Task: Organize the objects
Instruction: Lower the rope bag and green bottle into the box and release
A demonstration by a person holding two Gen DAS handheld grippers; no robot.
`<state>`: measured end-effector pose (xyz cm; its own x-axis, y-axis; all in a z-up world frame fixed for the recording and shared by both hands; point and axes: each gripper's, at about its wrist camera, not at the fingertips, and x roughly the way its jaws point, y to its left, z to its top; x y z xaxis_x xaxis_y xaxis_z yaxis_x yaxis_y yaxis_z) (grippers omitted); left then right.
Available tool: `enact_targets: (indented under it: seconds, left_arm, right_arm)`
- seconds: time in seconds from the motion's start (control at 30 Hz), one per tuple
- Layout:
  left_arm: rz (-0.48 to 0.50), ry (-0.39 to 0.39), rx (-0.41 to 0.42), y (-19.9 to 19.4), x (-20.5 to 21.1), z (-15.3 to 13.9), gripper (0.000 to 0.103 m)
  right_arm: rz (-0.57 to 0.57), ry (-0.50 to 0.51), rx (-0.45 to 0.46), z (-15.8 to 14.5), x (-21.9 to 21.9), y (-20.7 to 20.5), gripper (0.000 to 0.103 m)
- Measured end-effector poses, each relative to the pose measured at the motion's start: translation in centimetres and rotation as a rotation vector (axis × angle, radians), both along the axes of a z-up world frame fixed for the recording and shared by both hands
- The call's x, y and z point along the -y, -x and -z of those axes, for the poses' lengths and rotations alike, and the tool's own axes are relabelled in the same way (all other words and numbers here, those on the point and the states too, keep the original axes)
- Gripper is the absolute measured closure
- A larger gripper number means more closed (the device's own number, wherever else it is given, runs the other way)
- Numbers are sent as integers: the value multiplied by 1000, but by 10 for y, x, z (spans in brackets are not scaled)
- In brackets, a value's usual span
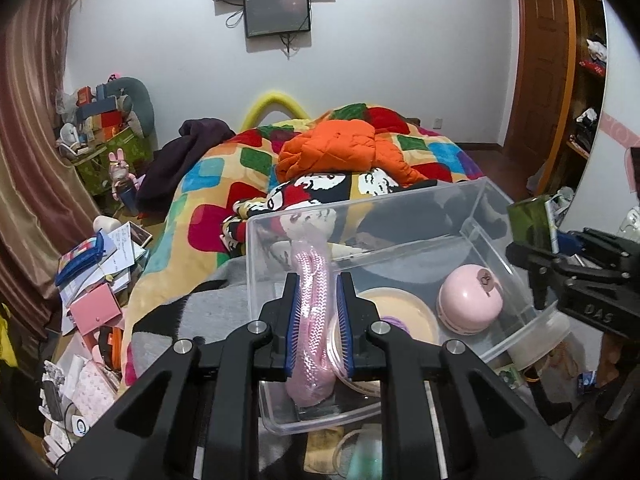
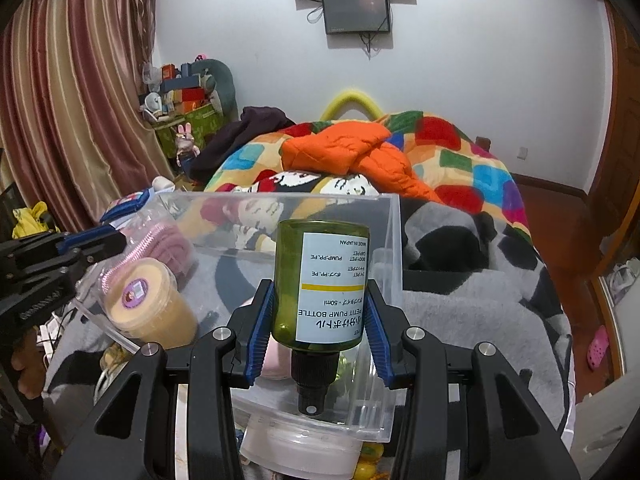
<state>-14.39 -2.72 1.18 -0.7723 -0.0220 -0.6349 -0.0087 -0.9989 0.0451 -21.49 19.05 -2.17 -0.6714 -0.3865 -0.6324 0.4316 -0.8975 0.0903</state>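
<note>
Bedroom | left gripper [image 1: 318, 324] clamps pink packet [image 1: 314, 320] | right gripper [image 2: 320, 328] grips "PETIT PUMP BOTTLE" [image 2: 320, 284] (inverted)

The lower end of the pink braided cord packet [image 1: 311, 320] dropped out of sight behind the left gripper [image 1: 316, 316], whose pads pinched it, and that gripper's black frame also hid the near wall of the clear plastic box [image 1: 496, 216]. In the right wrist view the green pump bottle [image 2: 320, 284] covered most of a pink rounded thing [image 2: 276, 356], possibly the pink apple-shaped case [image 1: 470, 300]. A white tub [image 2: 296, 444] under the box was largely hidden, its contents unclear.
</note>
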Motion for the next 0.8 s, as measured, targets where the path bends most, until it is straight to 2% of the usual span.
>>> enact_targets:
  seconds: [0.23,0.37,0.6,0.67,0.73,0.8]
  left_arm:
    - [23,-23,9,-3,-1,-2,86]
    - [29,-38,11,-5,0,-2,75]
    - [43,-33,18,-9,-3,0,73]
    - [49,-37,19,-10,-5,0,69]
    - [53,-39,15,-11,-6,0,61]
    - [60,-36,8,-14,-8,-1,58]
  right_arm:
    - [-3,-30,-8,3,4,-2,64]
    - [-19,-48,-3,5,8,-6,64]
    - [-14,-90,-18,8,11,-11,64]
    - [-14,-94,-18,8,12,-12,64]
    - [-12,-97,-16,8,12,-13,64]
    - [-10,-102,-18,8,13,-14,64]
